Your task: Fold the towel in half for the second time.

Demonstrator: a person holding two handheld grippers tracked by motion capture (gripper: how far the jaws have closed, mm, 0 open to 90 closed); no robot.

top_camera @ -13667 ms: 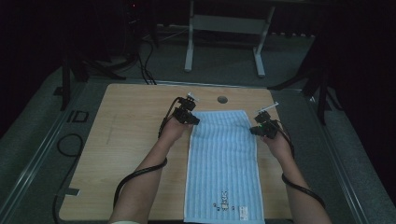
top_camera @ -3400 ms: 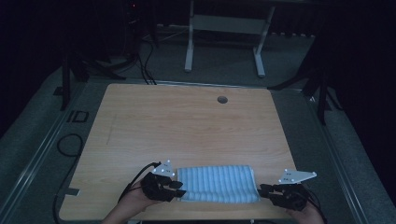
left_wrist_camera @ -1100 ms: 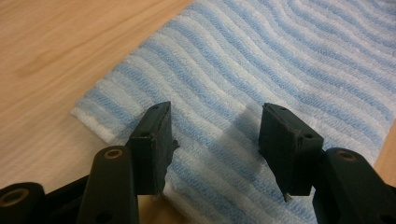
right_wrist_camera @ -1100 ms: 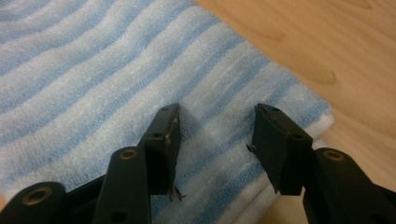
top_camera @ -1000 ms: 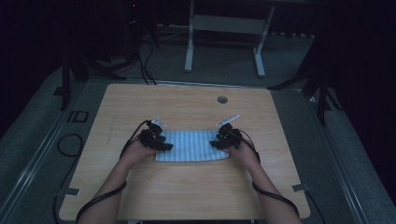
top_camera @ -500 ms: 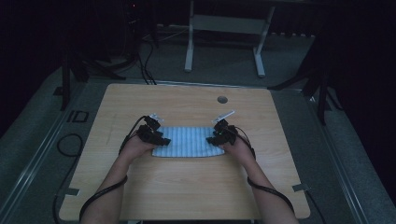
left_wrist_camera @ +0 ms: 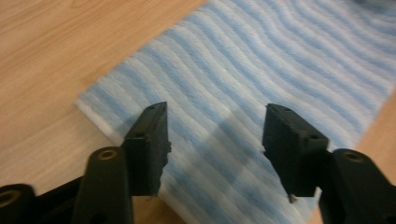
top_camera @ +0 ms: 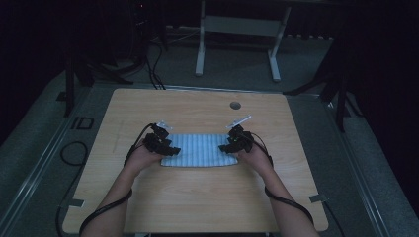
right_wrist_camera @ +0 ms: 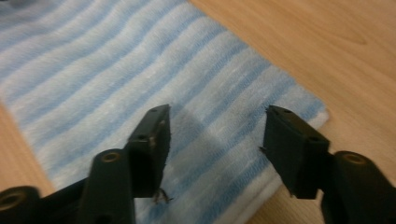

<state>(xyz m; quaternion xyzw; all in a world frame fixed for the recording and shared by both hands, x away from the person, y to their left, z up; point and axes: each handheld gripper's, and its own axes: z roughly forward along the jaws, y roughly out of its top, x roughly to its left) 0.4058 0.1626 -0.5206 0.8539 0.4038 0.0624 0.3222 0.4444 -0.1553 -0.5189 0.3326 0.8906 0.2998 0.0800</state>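
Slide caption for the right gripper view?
Right gripper, jaws just opened, hovers above a corner of the folded blue-striped towel on the wooden table.

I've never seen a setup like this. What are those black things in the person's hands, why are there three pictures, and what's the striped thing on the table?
There is no robot here: a person sits at a wooden table and holds a hand-held gripping tool in each hand, the left tool and the right tool. Each has two black jaws that pinch like tongs.

One picture comes from a camera fixed above the table, looking down. The other two come from small cameras riding on the tools, so you look along each tool's own jaws.

On the table lies a folded towel with blue and white stripes, flat and several layers thick. One tool is at each short end of it. Both tools' jaws have just been opening; in the close-ups they stand apart above the cloth with nothing pinched between them. So the towel is not held.
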